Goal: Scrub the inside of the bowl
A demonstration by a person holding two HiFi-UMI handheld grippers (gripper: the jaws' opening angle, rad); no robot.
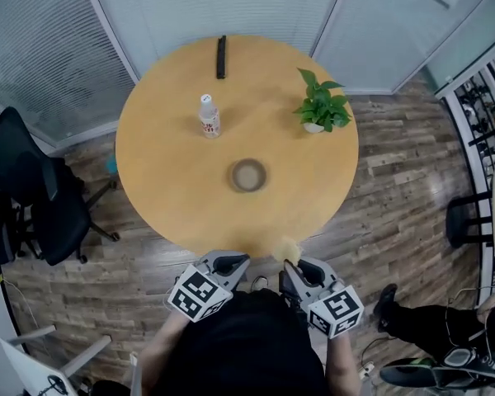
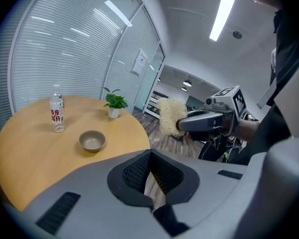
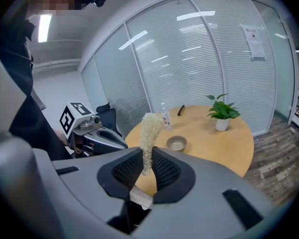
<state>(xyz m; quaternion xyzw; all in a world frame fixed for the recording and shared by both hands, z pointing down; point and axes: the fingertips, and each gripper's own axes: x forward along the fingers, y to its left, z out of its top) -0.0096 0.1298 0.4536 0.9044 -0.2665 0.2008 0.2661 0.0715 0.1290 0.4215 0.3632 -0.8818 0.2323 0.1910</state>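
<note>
Near the table's close edge, both grippers hung short of the work. The right gripper (image 3: 147, 166) had its jaws pressed onto the lower end of a pale fibrous scrubber (image 3: 150, 131), most of which stood free above the pads. The left gripper (image 2: 150, 171) was closed all the way with nothing between its jaws. The bowl (image 1: 248, 175) sat upright and unheld around the middle of the round wooden table (image 1: 165, 139), well apart from both tools, with a water bottle (image 1: 209, 115) beyond it (a potted plant (image 1: 322, 106) stood farther off). Scrubbing looked not yet begun. The likely trouble was that a small loose bowl would probably skid or tip under sideways pressure unless the left gripper opened and steadied its rim. Pinched by one end only, the scrubber might fold over or pull out against the bowl's wall.
</note>
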